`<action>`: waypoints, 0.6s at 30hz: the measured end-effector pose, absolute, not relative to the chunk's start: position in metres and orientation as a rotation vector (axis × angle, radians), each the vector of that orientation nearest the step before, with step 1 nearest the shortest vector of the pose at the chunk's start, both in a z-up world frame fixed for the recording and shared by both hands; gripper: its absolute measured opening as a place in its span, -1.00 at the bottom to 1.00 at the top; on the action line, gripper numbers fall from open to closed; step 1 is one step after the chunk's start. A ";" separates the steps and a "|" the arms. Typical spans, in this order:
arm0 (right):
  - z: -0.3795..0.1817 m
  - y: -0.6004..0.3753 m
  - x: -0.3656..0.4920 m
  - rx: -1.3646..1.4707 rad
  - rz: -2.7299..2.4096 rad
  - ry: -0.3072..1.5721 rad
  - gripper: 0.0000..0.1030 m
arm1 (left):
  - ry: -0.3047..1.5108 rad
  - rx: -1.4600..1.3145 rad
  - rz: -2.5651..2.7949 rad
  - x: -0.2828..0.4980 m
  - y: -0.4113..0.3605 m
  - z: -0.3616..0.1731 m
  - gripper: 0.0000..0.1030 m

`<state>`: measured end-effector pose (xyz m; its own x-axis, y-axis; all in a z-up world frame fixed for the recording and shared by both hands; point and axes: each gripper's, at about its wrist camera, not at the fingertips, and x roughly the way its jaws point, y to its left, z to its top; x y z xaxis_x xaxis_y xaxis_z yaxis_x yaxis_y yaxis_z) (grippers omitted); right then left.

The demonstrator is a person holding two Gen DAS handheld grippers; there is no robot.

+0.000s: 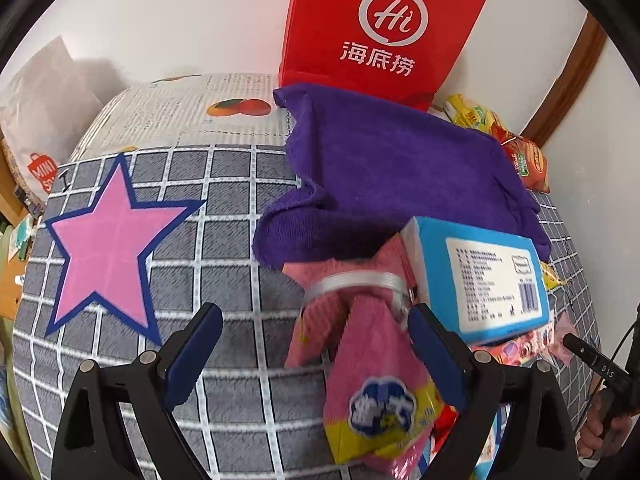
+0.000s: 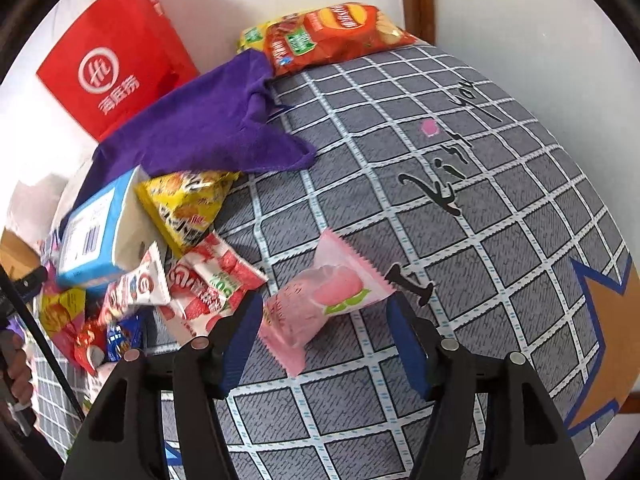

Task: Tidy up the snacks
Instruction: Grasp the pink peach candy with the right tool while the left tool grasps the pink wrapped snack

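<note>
My left gripper (image 1: 316,340) is open over the grey checked bedspread (image 1: 224,216). A pink snack bag tied with a clear band (image 1: 360,332) lies between its fingers, near the right finger. A blue box (image 1: 488,280) sits just behind it. My right gripper (image 2: 324,328) is open around a pink peach snack packet (image 2: 320,300) lying on the bedspread (image 2: 460,280). A pile of snacks lies left of it: red and white strawberry packets (image 2: 208,280), a yellow chip bag (image 2: 188,204), the blue box (image 2: 96,232).
A purple cloth (image 1: 400,168) lies at the back, also in the right wrist view (image 2: 208,128). A red paper bag (image 1: 384,24) stands against the wall. Orange and yellow chip bags (image 2: 328,36) lie at the far corner. A pink star (image 1: 108,240) is printed on the bedspread.
</note>
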<state>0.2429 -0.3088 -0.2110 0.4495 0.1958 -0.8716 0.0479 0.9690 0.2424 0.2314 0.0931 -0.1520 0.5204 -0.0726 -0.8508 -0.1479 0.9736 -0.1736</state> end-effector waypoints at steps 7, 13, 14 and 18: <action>-0.220 -0.304 0.255 0.248 0.075 1.123 0.24 | 1.069 -0.219 -0.001 0.255 0.087 -0.166 0.81; -0.222 -0.295 0.264 0.208 0.070 1.120 0.24 | 1.081 -0.204 -0.016 0.265 0.081 -0.174 0.69; -0.223 -0.294 0.265 0.209 0.069 1.118 0.23 | 1.085 -0.217 -0.025 0.266 0.082 -0.175 0.55; -0.222 -0.293 0.265 0.191 0.060 1.118 -0.25 | 1.083 -0.223 -0.069 0.262 0.081 -0.175 0.13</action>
